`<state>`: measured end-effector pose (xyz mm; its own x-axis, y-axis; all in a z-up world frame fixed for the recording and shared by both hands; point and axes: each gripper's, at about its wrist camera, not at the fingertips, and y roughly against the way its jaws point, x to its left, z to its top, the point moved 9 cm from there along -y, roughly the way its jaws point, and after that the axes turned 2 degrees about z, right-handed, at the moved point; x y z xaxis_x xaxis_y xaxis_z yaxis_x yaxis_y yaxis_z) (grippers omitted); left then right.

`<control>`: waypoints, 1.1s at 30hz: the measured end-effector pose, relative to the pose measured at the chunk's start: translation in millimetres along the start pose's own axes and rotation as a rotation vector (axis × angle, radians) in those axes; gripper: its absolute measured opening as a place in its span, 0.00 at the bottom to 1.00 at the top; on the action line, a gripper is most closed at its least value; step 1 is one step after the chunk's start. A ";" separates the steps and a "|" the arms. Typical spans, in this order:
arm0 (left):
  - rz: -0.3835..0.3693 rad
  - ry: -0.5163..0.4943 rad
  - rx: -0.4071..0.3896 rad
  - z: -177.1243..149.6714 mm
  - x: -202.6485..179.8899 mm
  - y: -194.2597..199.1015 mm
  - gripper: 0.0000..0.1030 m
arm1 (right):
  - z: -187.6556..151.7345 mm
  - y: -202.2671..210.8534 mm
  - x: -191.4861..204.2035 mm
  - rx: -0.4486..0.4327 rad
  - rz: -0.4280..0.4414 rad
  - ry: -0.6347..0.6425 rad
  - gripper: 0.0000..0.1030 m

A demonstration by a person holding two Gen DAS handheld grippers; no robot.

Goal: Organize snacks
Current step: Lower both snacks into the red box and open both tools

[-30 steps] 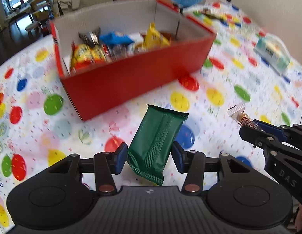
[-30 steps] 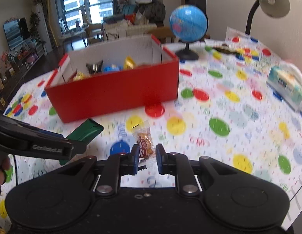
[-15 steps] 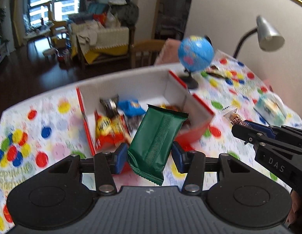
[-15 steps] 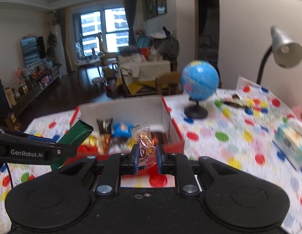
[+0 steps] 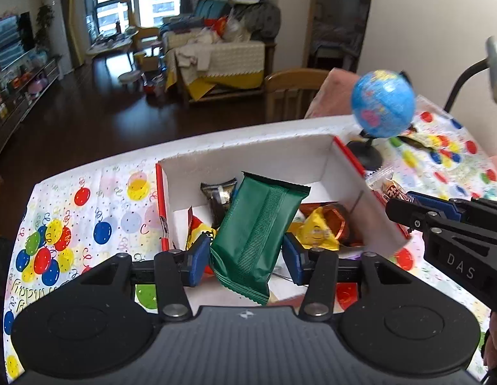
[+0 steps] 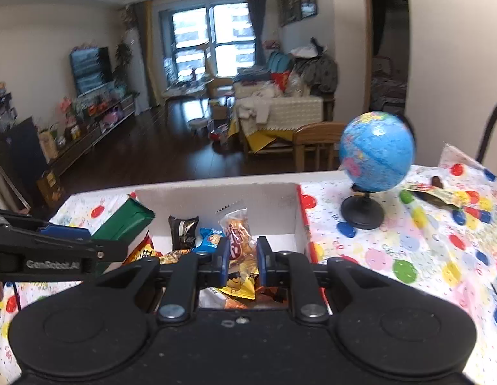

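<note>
My left gripper (image 5: 247, 258) is shut on a green snack bar (image 5: 258, 234), held upright over the red box with a white inside (image 5: 248, 157). My right gripper (image 6: 243, 258) is shut on a small clear packet with an orange snack (image 6: 236, 229), also above the box (image 6: 216, 197). Several snacks lie in the box: a yellow packet (image 5: 316, 229), a dark packet (image 5: 218, 197), a blue packet (image 6: 211, 239). The right gripper's packet (image 5: 391, 191) shows at the box's right wall in the left wrist view; the green bar (image 6: 125, 221) shows at left in the right wrist view.
A blue globe (image 6: 375, 157) on a black stand sits right of the box. A dark wrapper (image 6: 431, 192) lies beyond it on the balloon-print tablecloth (image 5: 88, 221). A lamp arm (image 5: 463, 77) rises at the right. A wooden chair (image 5: 290, 94) stands behind the table.
Both grippers have risen and moved forward with their snacks, from low over the tablecloth in front of the box to above its open top.
</note>
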<state>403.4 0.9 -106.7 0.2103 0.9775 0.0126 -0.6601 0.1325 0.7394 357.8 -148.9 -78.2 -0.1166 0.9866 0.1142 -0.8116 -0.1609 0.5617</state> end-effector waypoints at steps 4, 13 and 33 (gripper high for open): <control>0.049 0.002 0.028 0.0 -2.8 -22.0 0.46 | -3.4 -21.8 -3.3 0.044 0.026 0.012 0.15; 0.097 0.008 0.119 -11.1 -5.7 -66.0 0.43 | -27.5 -56.9 -8.7 0.166 0.069 0.024 0.16; 0.090 0.072 0.156 -31.9 -18.5 -48.1 0.55 | -41.3 -47.2 -15.3 0.209 0.174 0.026 0.31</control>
<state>408.2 -18.4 -164.0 0.0992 0.9943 0.0393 -0.5533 0.0223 0.8327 374.2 -155.3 -140.3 -0.2610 0.9435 0.2040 -0.6423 -0.3275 0.6930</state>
